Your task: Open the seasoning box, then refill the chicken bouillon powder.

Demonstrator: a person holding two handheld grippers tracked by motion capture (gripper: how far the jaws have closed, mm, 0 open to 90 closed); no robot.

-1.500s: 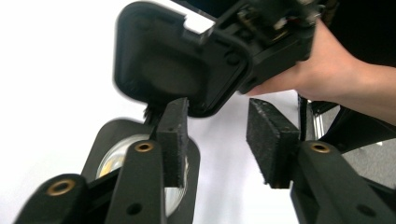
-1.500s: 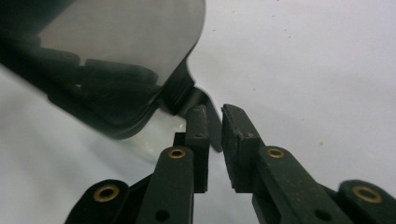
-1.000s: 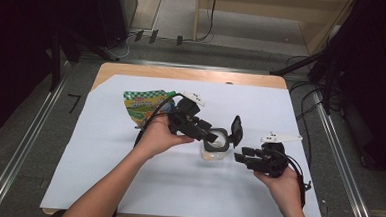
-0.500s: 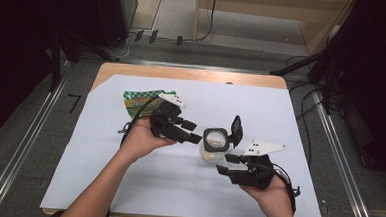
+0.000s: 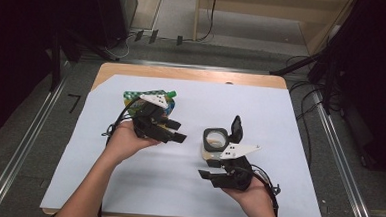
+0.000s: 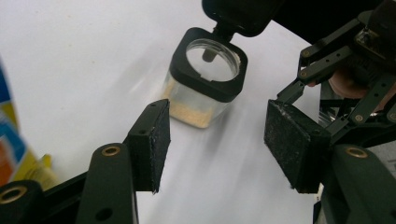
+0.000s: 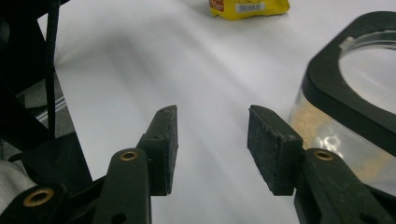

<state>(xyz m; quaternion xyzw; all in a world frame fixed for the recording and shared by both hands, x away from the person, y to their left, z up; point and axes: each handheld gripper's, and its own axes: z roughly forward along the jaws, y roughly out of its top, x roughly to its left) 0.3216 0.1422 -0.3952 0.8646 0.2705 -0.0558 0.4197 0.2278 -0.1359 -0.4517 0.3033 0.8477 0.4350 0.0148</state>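
Nearest, right hand-held gripper [image 5: 208,169]: jaws apart, just closing a little, nothing between the pads, aimed left across the white desk [image 5: 290,123]. Just beyond, touching neither hand-held gripper, clear square jar [image 5: 214,143] with black collar, flip lid [image 5: 236,129] raised upright, pale powder at the bottom. Left of the jar, left hand-held gripper [image 5: 179,130]: jaws apart and empty, pointing toward the jar. Farthest, colourful snack packet [image 5: 131,96], flat behind the left hand.

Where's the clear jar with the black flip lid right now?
In the high view the jar stands right of centre on the white sheet, lid open, between both hand-held grippers and nearest the right hand-held gripper.
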